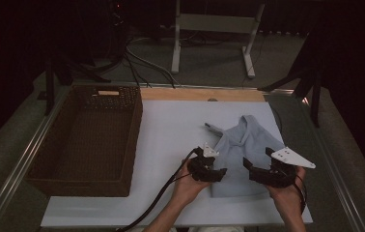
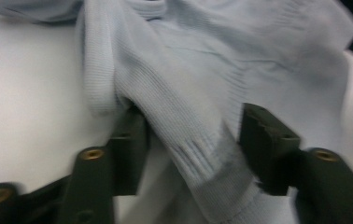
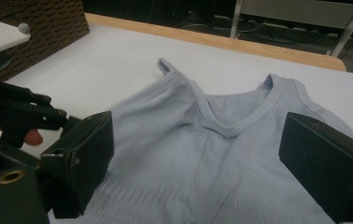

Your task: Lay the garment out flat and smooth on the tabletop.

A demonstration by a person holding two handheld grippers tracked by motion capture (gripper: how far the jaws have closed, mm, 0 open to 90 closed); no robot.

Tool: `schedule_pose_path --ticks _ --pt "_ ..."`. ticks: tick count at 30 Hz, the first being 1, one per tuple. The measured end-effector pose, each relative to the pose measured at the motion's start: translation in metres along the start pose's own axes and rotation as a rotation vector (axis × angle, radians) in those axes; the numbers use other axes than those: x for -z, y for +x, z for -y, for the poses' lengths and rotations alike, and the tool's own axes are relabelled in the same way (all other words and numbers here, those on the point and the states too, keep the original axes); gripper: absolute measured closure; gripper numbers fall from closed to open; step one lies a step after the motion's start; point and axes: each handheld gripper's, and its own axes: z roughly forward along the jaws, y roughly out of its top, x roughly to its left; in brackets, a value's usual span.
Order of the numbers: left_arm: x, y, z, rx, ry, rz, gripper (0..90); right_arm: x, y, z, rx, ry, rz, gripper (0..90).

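Right of centre on the table (image 1: 171,140), the top (image 1: 248,145) lies crumpled. The left gripper (image 1: 209,170) straddles its hem, jaws apart. The right gripper (image 1: 262,171) gapes wide over it

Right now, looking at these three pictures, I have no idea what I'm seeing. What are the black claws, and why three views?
A person sits at a table and holds a hand-operated two-jaw tool in each hand: the left gripper and the right gripper. One camera looks down from above; the other two ride on the grippers and look along their jaws. On the white table lies a light blue knit top, and to the left stands a brown wicker basket. Both grippers are open. The left one has a ribbed edge of the top between its jaws but has not closed on it; the right one hovers at the garment's near edge.
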Motion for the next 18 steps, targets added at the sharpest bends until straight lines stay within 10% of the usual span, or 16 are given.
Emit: schedule_pose_path --ticks 8,18 --pt "0.003 0.003 -0.002 0.024 -0.016 -0.006 83.3 0.0 -0.001 0.0 -0.002 0.0 0.0 10.7" --pt "0.012 0.007 -0.001 0.027 -0.029 -0.013 84.8 0.001 -0.001 0.001 -0.004 0.0 0.002 10.7"
